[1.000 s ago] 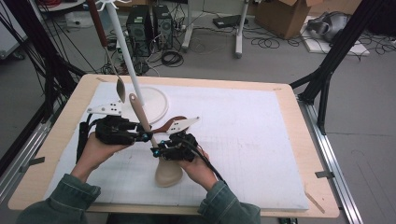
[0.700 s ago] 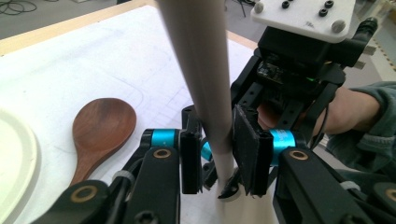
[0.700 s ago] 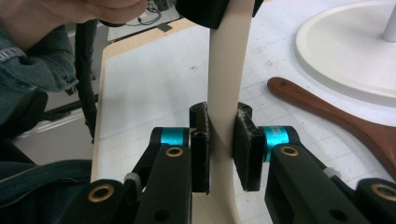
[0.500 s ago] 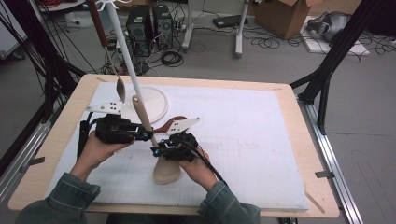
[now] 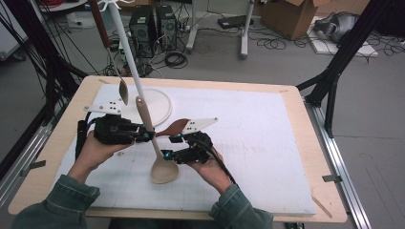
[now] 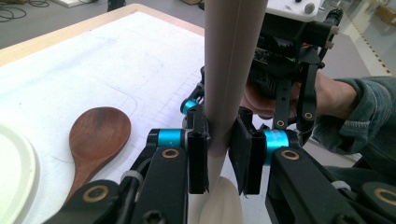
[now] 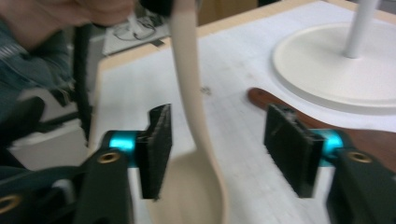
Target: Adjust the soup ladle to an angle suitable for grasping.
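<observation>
My left gripper [image 5: 143,135] is clamped on the handle of the pale beige wooden spoon [image 5: 155,152], which stands tilted with its bowl resting on the white table mat [image 5: 267,143]. My right gripper [image 5: 168,147] has just been opening; its pads [image 7: 156,149] stand apart on either side of the spoon's neck without pressing it. A dark brown wooden spoon [image 6: 95,140] lies beside the round white stand base [image 5: 157,105].

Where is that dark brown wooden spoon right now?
In the high view the dark brown spoon lies flat on the white mat, left of middle, just in front of the round stand base and beside the right claw.
</observation>
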Demonstrator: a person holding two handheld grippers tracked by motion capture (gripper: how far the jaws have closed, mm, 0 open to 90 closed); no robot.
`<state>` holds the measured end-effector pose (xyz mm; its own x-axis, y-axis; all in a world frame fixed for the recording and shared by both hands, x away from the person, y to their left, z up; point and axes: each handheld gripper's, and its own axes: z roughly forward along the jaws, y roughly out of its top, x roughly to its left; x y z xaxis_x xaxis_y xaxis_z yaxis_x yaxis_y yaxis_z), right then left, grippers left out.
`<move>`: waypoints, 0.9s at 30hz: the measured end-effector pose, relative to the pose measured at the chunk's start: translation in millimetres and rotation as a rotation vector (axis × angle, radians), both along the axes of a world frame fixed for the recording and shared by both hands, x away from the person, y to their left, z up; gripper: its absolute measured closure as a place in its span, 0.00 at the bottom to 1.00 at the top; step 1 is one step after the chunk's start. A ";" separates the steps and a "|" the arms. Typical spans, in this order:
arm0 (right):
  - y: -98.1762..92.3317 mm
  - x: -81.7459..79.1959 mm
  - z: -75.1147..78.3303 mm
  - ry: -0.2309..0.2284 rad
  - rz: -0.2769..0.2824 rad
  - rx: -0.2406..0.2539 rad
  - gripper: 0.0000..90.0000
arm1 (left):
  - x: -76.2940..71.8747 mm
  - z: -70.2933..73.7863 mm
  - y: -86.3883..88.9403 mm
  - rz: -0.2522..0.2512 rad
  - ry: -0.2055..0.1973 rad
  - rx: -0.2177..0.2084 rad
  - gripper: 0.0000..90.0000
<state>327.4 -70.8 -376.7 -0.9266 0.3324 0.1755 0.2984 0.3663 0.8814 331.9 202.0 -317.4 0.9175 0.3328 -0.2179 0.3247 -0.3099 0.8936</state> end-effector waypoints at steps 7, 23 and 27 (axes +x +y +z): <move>-15.7 -0.4 -0.6 -0.004 -0.022 -0.015 0.39 | 2.2 6.2 3.1 0.012 -0.002 -0.009 0.86; -73.6 -1.4 1.7 0.012 -0.141 -0.001 0.30 | 8.9 27.5 13.5 0.032 -0.031 0.004 0.86; -87.9 -3.3 0.1 0.014 -0.170 -0.004 0.29 | 10.9 30.1 15.6 0.038 -0.032 0.005 0.86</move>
